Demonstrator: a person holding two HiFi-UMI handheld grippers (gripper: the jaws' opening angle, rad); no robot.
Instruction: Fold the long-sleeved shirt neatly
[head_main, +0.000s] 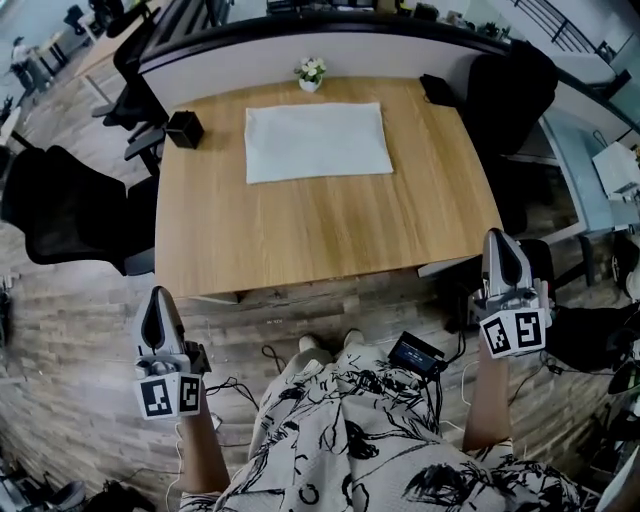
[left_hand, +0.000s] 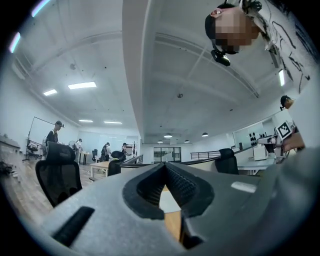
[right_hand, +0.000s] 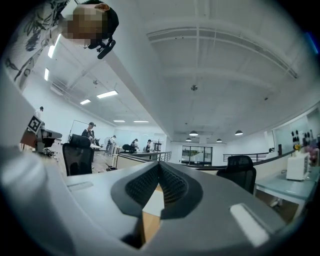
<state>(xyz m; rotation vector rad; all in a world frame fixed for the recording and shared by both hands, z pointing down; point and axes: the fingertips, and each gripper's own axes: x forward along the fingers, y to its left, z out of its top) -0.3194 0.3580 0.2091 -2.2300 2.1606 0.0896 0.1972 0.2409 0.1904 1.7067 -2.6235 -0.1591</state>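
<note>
A white shirt (head_main: 316, 141), folded into a flat rectangle, lies on the far half of the wooden table (head_main: 330, 220). My left gripper (head_main: 157, 302) hangs off the table's near left corner, shut and empty. My right gripper (head_main: 499, 245) is held off the table's near right corner, also shut with nothing in it. Both point level toward the table, well short of the shirt. In the left gripper view the jaws (left_hand: 165, 167) meet at their tips, with a sliver of table and white cloth (left_hand: 169, 201) showing through below them. The right gripper view shows its jaws (right_hand: 159, 166) closed the same way.
A small potted flower (head_main: 310, 72) stands at the table's far edge, a black box (head_main: 185, 129) at its far left corner, a black item (head_main: 436, 89) at the far right. Black office chairs (head_main: 62, 212) stand left and right. A black device with cables (head_main: 415, 353) lies on the floor.
</note>
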